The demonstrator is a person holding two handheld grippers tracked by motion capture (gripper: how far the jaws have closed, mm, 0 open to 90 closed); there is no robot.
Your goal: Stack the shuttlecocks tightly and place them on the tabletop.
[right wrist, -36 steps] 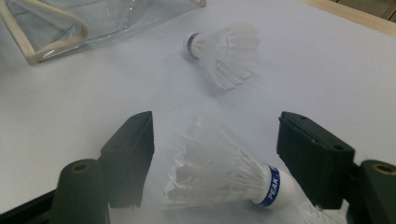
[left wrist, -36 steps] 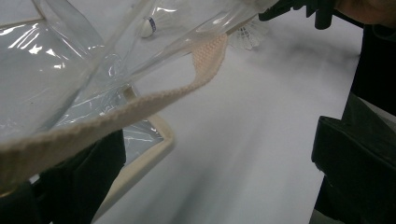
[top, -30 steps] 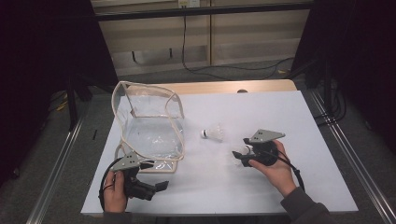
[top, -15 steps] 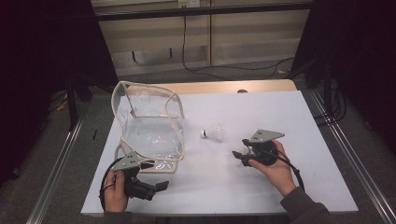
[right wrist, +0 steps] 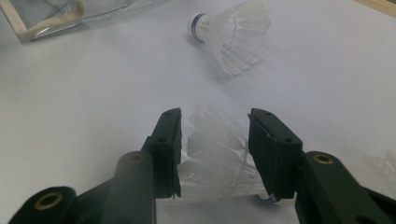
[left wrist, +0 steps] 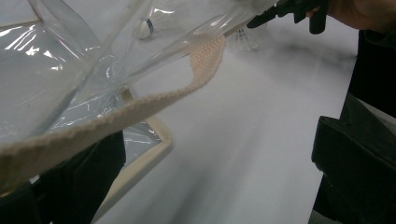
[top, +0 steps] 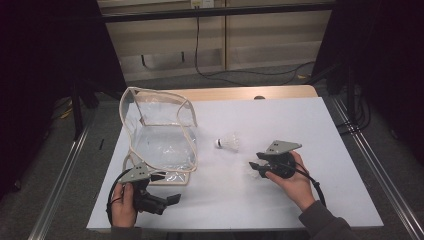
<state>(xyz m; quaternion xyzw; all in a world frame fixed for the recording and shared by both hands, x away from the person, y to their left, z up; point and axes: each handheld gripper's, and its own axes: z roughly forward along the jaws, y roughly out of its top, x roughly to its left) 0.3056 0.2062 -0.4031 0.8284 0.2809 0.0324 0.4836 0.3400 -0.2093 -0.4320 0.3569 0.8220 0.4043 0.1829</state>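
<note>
- High view: a transparent plastic pouch with cream fabric trim (top: 160,132) is seen standing on the left half of the white tabletop (top: 300,125), with its mouth gaping upward. A white feathered shuttlecock with a blue-banded cork (top: 229,143) lies on its side just right of the pouch, apart from both grippers.
- The right gripper (top: 256,167) is held low over the tabletop near the front, and a second white feathered shuttlecock (top: 248,169) is seen faintly at its tips. The left gripper (top: 172,199) rests at the front left corner, just below the pouch's lower edge.
- Left gripper view: the pouch's cream trim (left wrist: 140,105) is seen crossing in front of the black jaws, which stand well apart with nothing pressed between them; the left gripper is therefore judged open. The right gripper (left wrist: 254,21) shows far off at the top.
- Right gripper view: the second shuttlecock's feather skirt (right wrist: 217,161) is bracketed by the two jaws, which have just been closing; the pads appear to be touching the feathers on both sides, so a light grip is judged.
- For this step to be done well, the squeeze should be kept gentle so that the feathers are not crushed, and the hold should be confirmed as centred before any lift toward the pouch.
</note>
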